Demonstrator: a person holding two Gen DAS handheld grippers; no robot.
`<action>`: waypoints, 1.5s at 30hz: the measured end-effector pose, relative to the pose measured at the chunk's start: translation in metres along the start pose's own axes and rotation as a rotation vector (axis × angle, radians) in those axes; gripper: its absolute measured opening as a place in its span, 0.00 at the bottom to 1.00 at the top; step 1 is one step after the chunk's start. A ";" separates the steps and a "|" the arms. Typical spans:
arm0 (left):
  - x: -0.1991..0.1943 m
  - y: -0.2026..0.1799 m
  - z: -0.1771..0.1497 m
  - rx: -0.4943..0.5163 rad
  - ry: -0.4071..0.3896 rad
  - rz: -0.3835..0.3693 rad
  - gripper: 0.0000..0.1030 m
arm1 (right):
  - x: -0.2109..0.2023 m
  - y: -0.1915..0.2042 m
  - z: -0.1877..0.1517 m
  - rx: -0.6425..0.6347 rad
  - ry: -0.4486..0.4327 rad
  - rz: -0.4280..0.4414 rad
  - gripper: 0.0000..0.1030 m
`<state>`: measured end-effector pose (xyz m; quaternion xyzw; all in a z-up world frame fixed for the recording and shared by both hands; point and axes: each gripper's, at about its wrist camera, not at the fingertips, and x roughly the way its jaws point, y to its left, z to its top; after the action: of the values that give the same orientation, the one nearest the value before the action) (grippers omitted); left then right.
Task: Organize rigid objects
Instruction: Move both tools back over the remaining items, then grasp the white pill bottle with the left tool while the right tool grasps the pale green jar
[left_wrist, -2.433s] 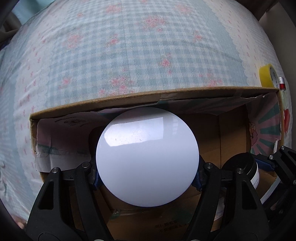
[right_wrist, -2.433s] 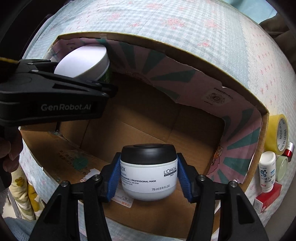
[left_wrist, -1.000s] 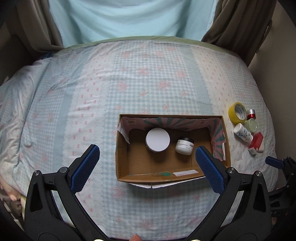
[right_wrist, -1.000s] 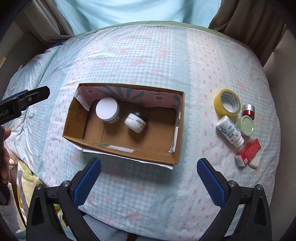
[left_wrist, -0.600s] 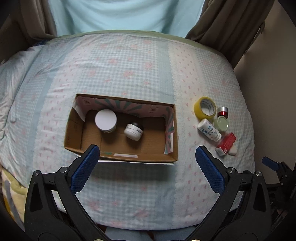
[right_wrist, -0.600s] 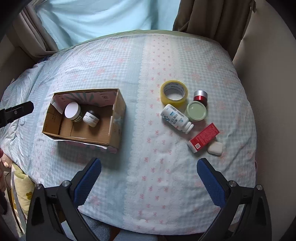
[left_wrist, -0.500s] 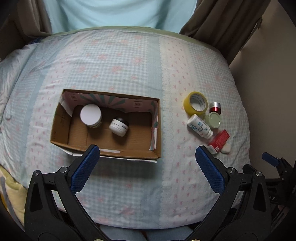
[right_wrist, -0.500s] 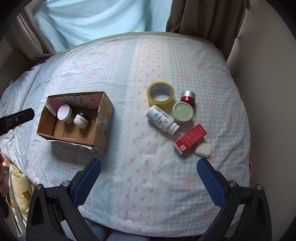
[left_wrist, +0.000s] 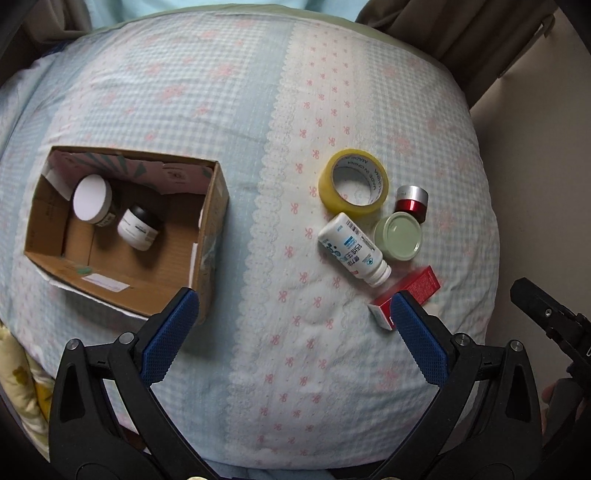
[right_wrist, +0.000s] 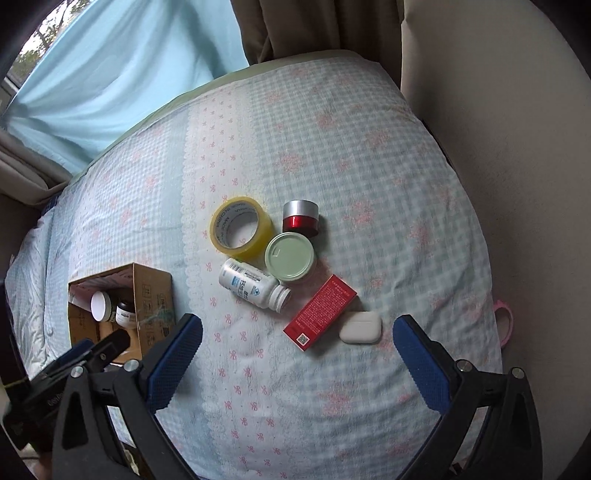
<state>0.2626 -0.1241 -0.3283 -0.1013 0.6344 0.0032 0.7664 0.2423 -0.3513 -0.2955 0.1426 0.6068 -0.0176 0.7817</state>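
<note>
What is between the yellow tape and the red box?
The white bottle, lying on its side, and the green-lidded jar sit between the yellow tape and the red box, clearest in the right wrist view.

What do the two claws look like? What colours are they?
Each claw is a black plastic frame, like a big clamp, with triangle-shaped cut-outs and small silver screws. The left claw has two long fingers tipped with bumpy blue pads. The right claw matches it, with the same blue pads. No cables or sleeves show.
</note>
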 end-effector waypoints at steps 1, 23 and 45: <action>0.011 -0.006 0.003 -0.015 0.015 0.004 1.00 | 0.009 -0.002 0.007 0.015 0.015 0.003 1.00; 0.195 -0.037 0.032 -0.373 0.202 -0.020 0.88 | 0.215 -0.032 0.069 0.375 0.358 0.074 1.00; 0.203 -0.032 0.024 -0.349 0.221 -0.109 0.55 | 0.234 -0.022 0.059 0.331 0.394 0.030 0.80</action>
<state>0.3298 -0.1768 -0.5170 -0.2666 0.6980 0.0603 0.6618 0.3555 -0.3528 -0.5100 0.2782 0.7341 -0.0768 0.6146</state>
